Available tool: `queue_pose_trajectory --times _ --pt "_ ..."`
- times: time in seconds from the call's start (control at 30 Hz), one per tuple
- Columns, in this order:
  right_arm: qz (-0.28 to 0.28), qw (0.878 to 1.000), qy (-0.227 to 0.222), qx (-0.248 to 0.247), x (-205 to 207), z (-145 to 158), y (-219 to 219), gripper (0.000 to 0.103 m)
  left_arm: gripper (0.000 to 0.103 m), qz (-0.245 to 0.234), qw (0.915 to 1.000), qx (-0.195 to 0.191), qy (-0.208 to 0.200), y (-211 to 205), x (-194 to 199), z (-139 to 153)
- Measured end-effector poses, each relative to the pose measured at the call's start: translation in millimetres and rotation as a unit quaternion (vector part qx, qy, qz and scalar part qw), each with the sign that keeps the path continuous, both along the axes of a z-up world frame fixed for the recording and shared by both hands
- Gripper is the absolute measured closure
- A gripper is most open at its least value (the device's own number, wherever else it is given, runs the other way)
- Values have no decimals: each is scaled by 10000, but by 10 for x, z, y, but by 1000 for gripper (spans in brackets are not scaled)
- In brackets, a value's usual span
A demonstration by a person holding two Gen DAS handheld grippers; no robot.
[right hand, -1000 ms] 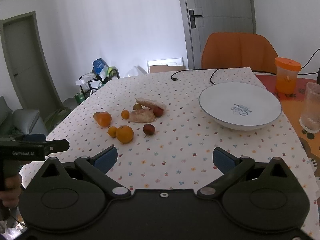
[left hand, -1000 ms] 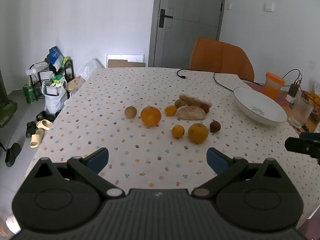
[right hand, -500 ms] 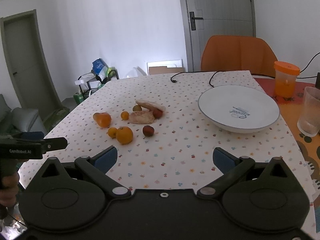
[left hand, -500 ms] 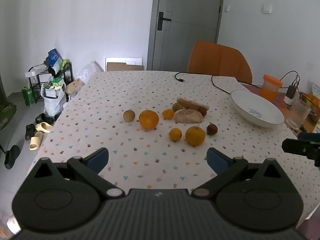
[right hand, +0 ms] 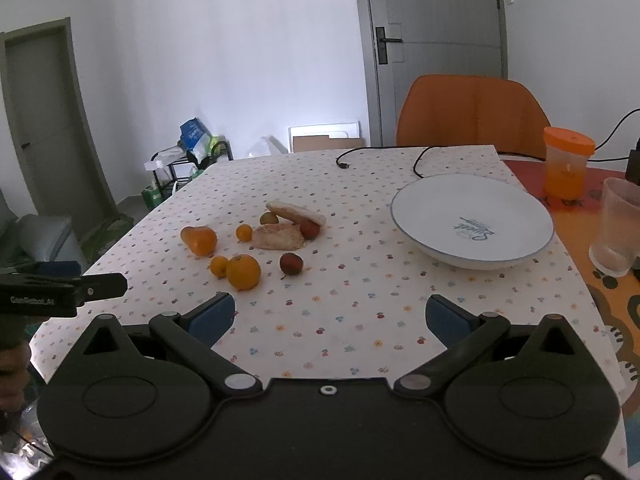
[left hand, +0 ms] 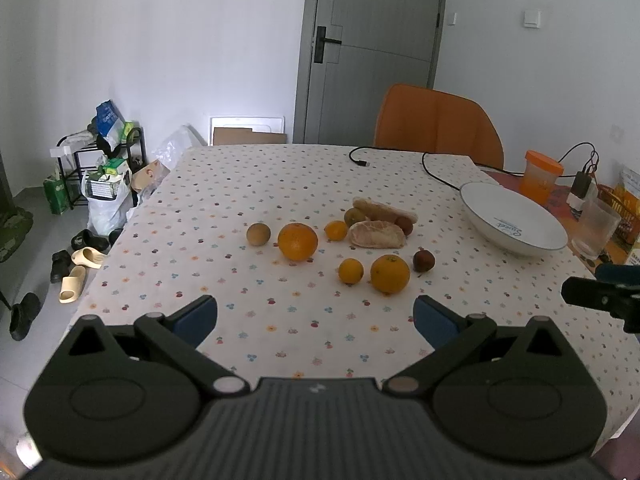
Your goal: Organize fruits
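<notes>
Camera backed off; round oranges (left hand: 298,241), possibly peeled pomelo (left hand: 376,234).

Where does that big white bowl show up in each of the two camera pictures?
Left wrist view: the white bowl sits at the right, beyond the fruit, empty.
Right wrist view: the same bowl lies right of centre, ahead of the open tongs.
Shared landmark: the orange cup just behind the bowl.
</notes>
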State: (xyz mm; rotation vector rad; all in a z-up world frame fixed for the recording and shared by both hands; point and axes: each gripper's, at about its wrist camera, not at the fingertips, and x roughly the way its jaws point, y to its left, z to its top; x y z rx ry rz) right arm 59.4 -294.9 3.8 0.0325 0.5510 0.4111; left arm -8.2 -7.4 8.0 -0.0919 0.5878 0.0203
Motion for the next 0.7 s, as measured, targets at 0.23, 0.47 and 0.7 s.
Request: queue_pose_trajectory --times 0.23,0.47,0.7 --pt "13 10000 -10 17 -1 -4 -10 0 0 1 10000 10 1 2 -3 2" --pt "10 10000 -11 12 -10 10 -3 0 0 -16 10000 9 12 5 1 5" --pt "28 10000 5 4 14 -6 30 0 0 47 10000 13 -67 16 6 3"
